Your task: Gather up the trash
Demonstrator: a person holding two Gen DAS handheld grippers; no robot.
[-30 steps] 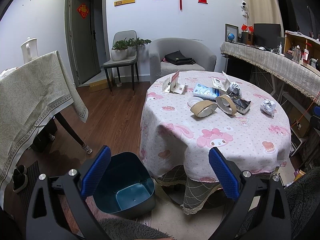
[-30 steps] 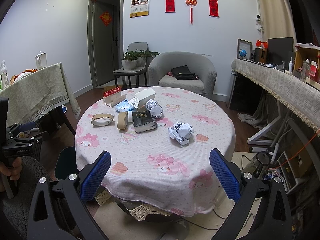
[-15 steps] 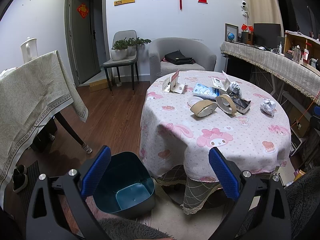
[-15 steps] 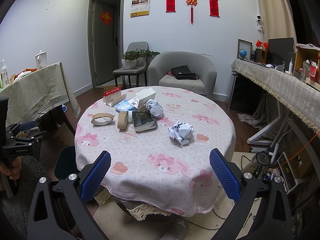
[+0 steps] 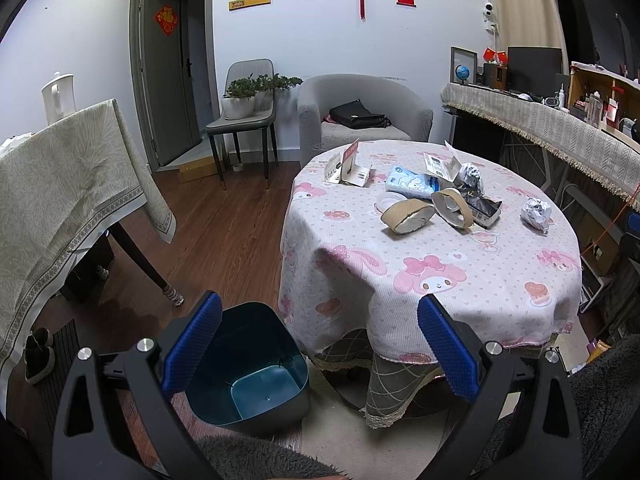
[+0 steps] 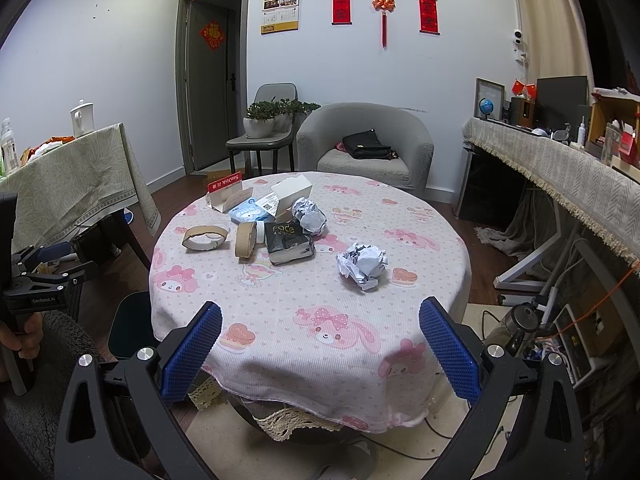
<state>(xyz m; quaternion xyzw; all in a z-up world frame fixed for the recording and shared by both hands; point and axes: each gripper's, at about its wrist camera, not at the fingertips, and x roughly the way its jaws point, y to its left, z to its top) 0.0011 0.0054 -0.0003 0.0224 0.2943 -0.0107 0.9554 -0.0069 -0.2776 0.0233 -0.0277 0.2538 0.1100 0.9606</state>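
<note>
Holding my right hand-held gripper (image 6: 319, 344) released and empty, like the left hand-held gripper (image 5: 319, 342), I see the crumpled white paper ball (image 6: 363, 265) at twelve o'clock on the pink-clothed round worktop (image 6: 304, 304). The dark blue plastic bin (image 5: 256, 368) sits low; a loose pinch could drop paper beside it.

Round table (image 6: 420, 280) under scattered trash (image 6: 363, 265)
</note>
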